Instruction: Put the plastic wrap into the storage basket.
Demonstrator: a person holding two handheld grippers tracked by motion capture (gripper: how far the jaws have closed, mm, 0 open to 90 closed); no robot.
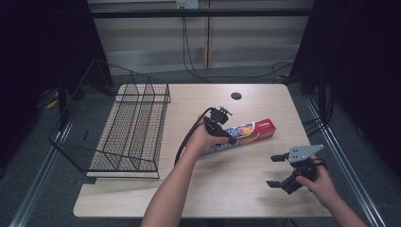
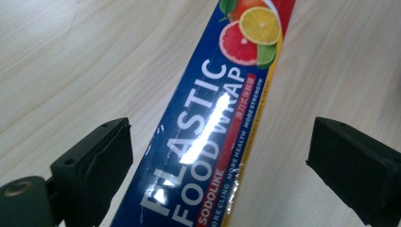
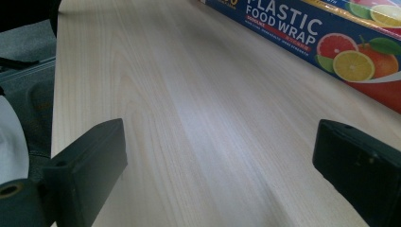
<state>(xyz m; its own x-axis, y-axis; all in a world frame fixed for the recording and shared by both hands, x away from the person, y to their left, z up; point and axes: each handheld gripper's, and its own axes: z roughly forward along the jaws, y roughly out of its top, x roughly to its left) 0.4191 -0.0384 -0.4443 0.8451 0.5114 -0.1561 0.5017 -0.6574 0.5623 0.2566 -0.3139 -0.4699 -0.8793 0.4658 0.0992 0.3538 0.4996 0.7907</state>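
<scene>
- Left gripper [image 1: 230, 134], at the centre of the high view, hangs over the plastic wrap box [image 1: 246, 135]; in the left gripper view its jaws stand wide on either side of the box [image 2: 208, 127], pads not pressing it.
- Right gripper [image 1: 276, 170], lower right of the high view, rests low over bare tabletop [image 1: 227, 189] with its jaws wide and nothing between them.
- The box lies flat, its long axis running from centre toward the upper right, with the red fruit-printed end farthest right.
- A black wire basket [image 1: 127, 132] fills the left of the high view; nothing shows inside it.
- Open wood lies between box and basket, and along the bottom edge.
- A dark round hole [image 1: 236, 96] sits near the top edge.
</scene>
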